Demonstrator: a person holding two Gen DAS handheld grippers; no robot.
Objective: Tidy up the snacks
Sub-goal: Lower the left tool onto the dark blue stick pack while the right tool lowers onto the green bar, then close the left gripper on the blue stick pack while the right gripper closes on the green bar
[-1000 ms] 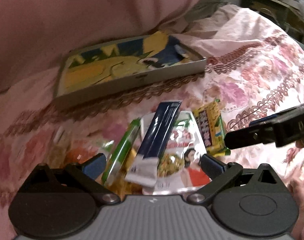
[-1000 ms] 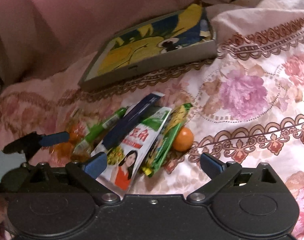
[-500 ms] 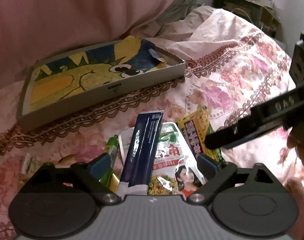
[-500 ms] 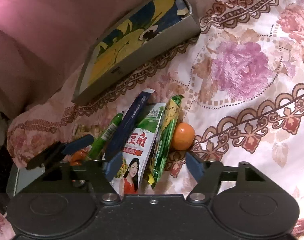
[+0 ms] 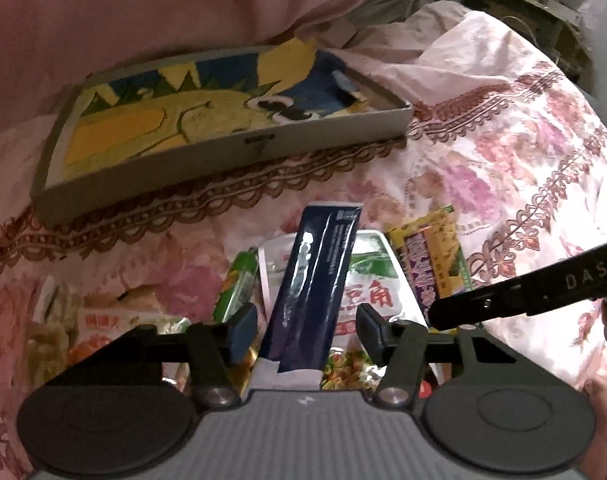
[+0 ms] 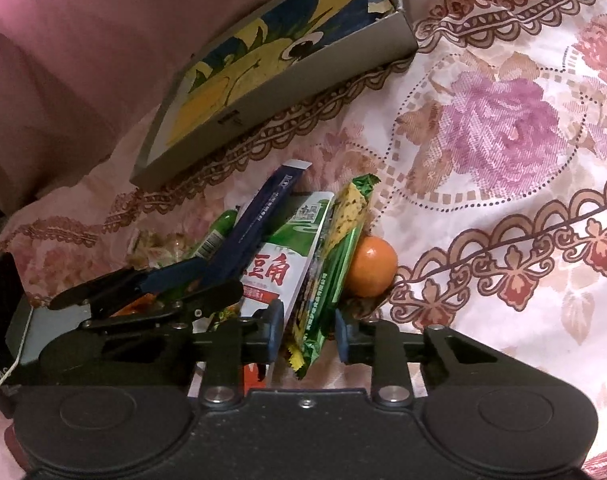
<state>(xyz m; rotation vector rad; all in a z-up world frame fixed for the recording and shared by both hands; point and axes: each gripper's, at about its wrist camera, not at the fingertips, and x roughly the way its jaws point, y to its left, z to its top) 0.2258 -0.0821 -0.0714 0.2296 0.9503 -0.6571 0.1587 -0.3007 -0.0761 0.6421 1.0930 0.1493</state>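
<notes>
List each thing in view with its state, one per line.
Shallow box: open, no snacks visible inside.
Dark blue packet: between the closing left claw fingers.
Green-yellow packet: between the closing right claw fingers.
Orange: resting on the bedspread.

Floral bedspread [image 5: 503, 152], pink pillow [image 5: 143, 12], dim light

— What do the left tongs [image 5: 306, 330] look like?
— Black arms, blue pads [image 5: 242, 330], and a grey ribbed body. Two silver screws sit by two big round black discs.
— And the right tongs [image 6: 308, 330]?
— Black all over, with blue pads [image 6: 274, 330] too. There are silver screws and round discs. White letters "DAS" are on the side, and a thin white string hangs by the left edge.
</notes>
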